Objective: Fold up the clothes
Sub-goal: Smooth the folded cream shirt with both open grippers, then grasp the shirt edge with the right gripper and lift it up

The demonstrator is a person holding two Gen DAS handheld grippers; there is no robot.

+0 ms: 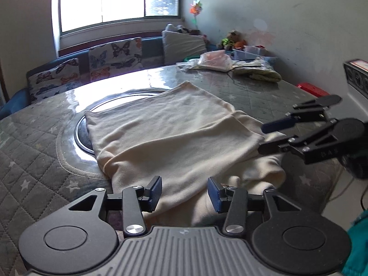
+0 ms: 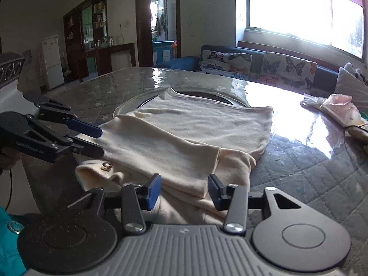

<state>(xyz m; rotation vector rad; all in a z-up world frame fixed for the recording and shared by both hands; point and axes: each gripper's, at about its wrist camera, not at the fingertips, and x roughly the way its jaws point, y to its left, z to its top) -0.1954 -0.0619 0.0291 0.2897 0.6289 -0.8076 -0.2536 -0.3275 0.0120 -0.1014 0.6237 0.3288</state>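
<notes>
Left wrist view showed my left claw (image 1: 184, 194) spread wide over the near edge of the cream garment (image 1: 174, 133) lying partly folded on the quilted tabletop (image 1: 34, 151), my right claw (image 1: 268, 138) likewise parted beside it.

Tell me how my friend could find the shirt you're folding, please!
Look at the big round table with the grey quilted star cover, in front of the butterfly cushions. In its middle, partly over a dark round inset, lies the cream shirt. It is the only plain, pale, half-folded cloth; the plastic bags sit far back by the wall.
</notes>
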